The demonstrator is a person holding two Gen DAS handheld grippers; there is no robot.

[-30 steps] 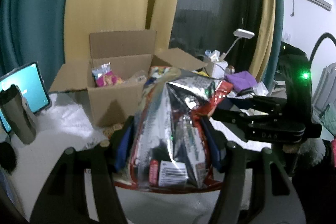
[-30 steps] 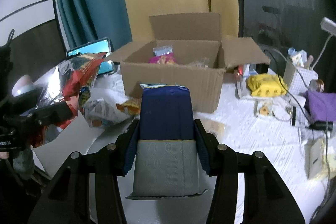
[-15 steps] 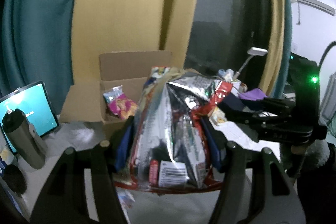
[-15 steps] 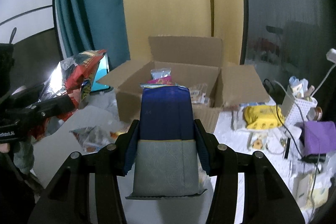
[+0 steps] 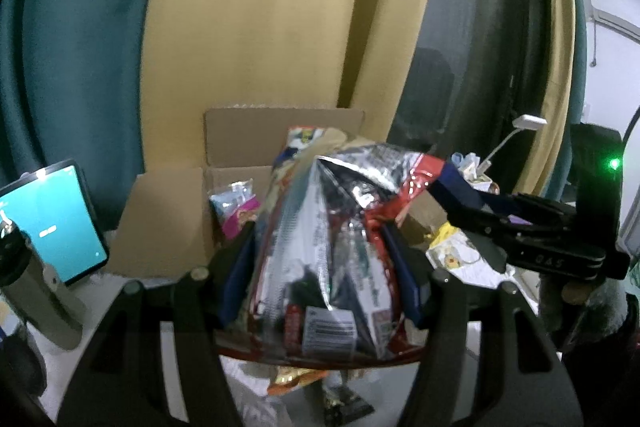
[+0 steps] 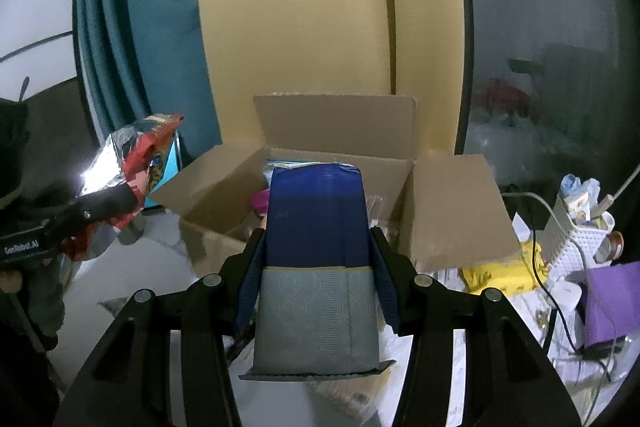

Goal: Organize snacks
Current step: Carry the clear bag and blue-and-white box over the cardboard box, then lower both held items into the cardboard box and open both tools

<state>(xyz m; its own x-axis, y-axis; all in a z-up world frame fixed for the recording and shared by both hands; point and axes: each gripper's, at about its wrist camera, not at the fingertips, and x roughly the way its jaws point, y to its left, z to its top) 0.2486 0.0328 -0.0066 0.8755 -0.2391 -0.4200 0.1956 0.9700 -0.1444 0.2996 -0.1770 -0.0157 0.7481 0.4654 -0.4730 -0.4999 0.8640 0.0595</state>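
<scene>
Trouble starts at the far left of the tabletop [image 5: 132, 291], where a grey flask [image 5: 32, 291] stands in front of a lit tablet [image 5: 52, 223], both close beside the left flap of the open cardboard box [image 6: 452, 215]. A wide swing of the left gripper [image 5: 324, 247] on its way to the box could knock the flask over or push the tablet flat.

That gripper's fingers [image 5: 236, 267] are clamped on a crinkled silver-and-red snack bag [image 5: 340, 235], which is held up in front of the box opening. The bag is puffed, slick foil, gripped low on its sides, so it could slide out under its own weight or be crushed if squeezed harder. More snack packets [image 5: 296, 379] lie on the tabletop below it, and a dropped bag would land among them rather than in the box.

Inside the box a pink packet [image 5: 236, 219] is already leaning on the left wall; whatever goes in there could tip it or pile up unevenly.

Further right, the right gripper [image 6: 316, 267] has its fingers [image 6: 250, 275] closed on a tall blue-and-grey pack [image 6: 316, 251], held upright just before the box's near wall. The two grippers hang close side by side, aiming at one opening, so they risk colliding or jamming both loads in together. The pack's bottom edge could also catch the near rim.

At the far right, cables [image 6: 540, 267], a white basket [image 6: 580, 243] and a purple cloth [image 6: 608, 299] crowd the tabletop, and a drifting right hand could snag them.
</scene>
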